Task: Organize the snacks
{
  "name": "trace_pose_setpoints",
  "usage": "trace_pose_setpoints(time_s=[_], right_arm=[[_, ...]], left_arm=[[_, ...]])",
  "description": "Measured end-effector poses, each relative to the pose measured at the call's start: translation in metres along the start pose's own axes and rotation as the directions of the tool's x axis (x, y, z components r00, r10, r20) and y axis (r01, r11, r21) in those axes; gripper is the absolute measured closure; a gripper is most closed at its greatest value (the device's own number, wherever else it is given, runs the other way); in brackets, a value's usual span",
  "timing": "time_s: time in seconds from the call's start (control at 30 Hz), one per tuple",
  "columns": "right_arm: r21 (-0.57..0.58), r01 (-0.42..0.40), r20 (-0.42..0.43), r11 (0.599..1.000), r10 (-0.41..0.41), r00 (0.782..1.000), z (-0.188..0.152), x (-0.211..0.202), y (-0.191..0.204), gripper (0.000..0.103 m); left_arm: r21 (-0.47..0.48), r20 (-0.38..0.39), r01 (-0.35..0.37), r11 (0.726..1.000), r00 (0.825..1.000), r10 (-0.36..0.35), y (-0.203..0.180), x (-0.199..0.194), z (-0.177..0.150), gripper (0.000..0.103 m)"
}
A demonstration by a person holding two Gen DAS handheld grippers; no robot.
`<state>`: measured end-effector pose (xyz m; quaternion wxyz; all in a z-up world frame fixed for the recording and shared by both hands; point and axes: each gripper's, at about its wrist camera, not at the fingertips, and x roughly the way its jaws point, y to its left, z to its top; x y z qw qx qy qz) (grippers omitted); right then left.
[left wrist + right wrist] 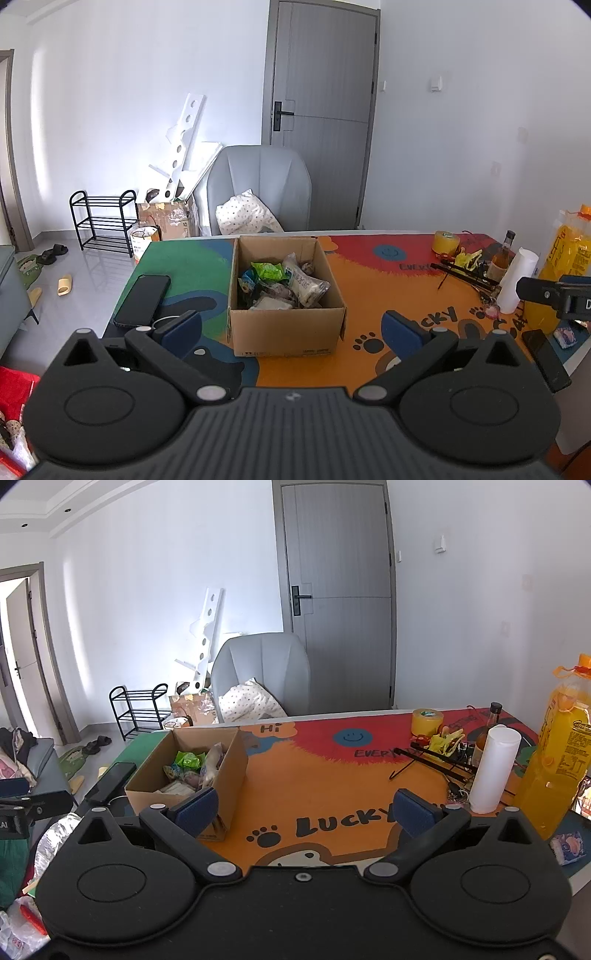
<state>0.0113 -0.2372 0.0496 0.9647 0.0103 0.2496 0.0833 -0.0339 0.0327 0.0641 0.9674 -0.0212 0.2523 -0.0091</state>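
Left wrist view: the left gripper [291, 334] gapes empty, cardboard box [286, 325] of snacks [284, 282] between its fingers; the right gripper [308, 812] also spread, empty.

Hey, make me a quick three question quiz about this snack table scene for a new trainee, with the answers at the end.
1. True or false: the cardboard box already holds snack packets.
2. Which lies left of the box: A) the black phone, B) the yellow tape roll, C) the orange bottle?
3. Is the left hand-held gripper or the right hand-held gripper gripping anything?

Key: 1 true; 2 A; 3 no, both are open and empty.
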Motion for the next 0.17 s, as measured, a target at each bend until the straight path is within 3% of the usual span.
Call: trace_pose_setpoints(time_s=[0.17], right_arm=[[-0.002, -0.004, -0.008, 1.0, 0.004, 1.0, -0.0018, 0.0022, 0.0021, 0.0]], left_arm=[[0.002, -0.01, 0.002, 1.0, 1.0, -0.002, -0.001, 0.0034, -0.0024, 0.0]])
